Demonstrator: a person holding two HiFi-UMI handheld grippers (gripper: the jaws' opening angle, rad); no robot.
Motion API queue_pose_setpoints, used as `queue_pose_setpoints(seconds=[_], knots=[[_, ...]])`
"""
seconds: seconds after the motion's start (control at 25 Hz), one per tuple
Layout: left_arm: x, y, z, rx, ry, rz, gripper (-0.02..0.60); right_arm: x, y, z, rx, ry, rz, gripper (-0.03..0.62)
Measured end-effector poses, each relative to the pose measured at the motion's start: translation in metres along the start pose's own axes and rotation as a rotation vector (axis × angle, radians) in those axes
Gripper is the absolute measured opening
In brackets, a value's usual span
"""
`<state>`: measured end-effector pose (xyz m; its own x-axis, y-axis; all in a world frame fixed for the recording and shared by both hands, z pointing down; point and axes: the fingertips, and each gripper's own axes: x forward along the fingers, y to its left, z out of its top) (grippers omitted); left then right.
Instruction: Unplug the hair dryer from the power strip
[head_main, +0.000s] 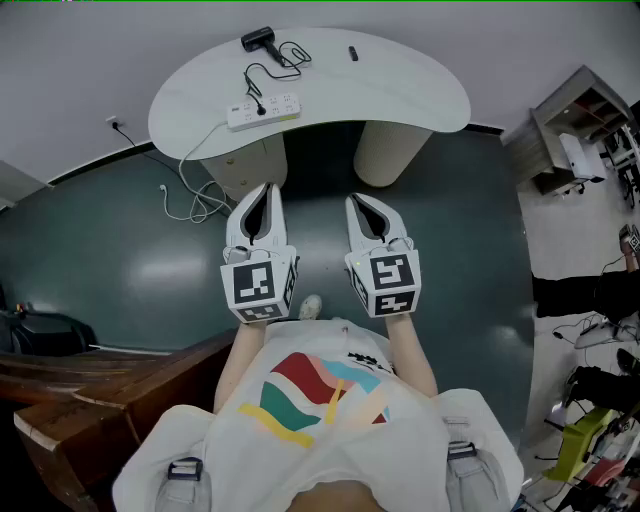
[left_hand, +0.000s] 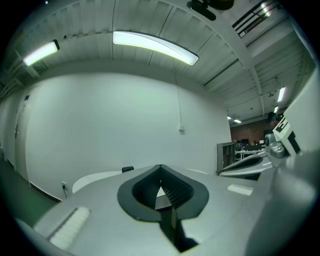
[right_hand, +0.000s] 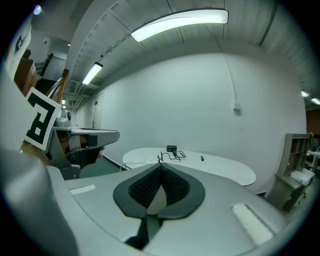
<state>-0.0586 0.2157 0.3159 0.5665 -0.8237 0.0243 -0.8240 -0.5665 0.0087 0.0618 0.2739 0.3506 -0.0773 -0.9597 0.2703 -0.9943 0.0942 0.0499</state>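
Dryer plug (head_main: 262, 109) in pwr strip (head_main: 284, 103)

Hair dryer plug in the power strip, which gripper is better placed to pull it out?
Probably the left gripper: the power strip with the plug lies almost straight ahead of it, while the right gripper sits further aside. Both are shut, empty, short of the table.

Head cam steeply down, gripper cams fwd; far table (head_main: 400, 90) in all.
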Motion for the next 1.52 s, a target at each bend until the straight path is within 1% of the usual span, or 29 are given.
queue_pose_setpoints(seconds=[0.4,0.52,0.64,0.84,0.96,1.08,1.24,1.36,1.52], knots=[[-0.003,0.009,0.001,0.001,0.004,0.019,-0.001,0.004,0.003,0.001,0.006,-0.001,0.012,0.011],[-0.005,0.015,0.0,-0.003,0.011,0.03,0.0,0.006,0.007,0.004,0.033,-0.025,0.028,0.012],[-0.005,0.025,0.0,-0.007,0.012,0.045,0.0,0.011,0.014,0.009,0.038,-0.041,0.049,0.012],[-0.001,0.046,-0.005,-0.018,0.016,0.066,-0.001,0.027,0.022,0.006,0.014,-0.015,0.057,0.012],[0.001,0.062,-0.008,-0.024,0.02,0.079,-0.001,0.033,0.027,0.006,0.031,-0.011,0.056,0.014],[0.005,0.074,-0.011,-0.023,0.03,0.074,0.0,0.037,0.03,0.004,0.041,-0.005,0.047,0.014],[0.011,0.089,-0.011,-0.027,0.018,0.083,0.0,0.042,0.035,0.003,0.045,-0.009,0.036,0.012],[0.016,0.096,-0.009,-0.027,0.013,0.092,-0.001,0.045,0.035,0.003,0.045,-0.012,0.04,0.012],[0.026,0.101,-0.005,-0.03,0.002,0.105,0.0,0.058,0.024,0.011,0.04,-0.022,0.035,0.014]])
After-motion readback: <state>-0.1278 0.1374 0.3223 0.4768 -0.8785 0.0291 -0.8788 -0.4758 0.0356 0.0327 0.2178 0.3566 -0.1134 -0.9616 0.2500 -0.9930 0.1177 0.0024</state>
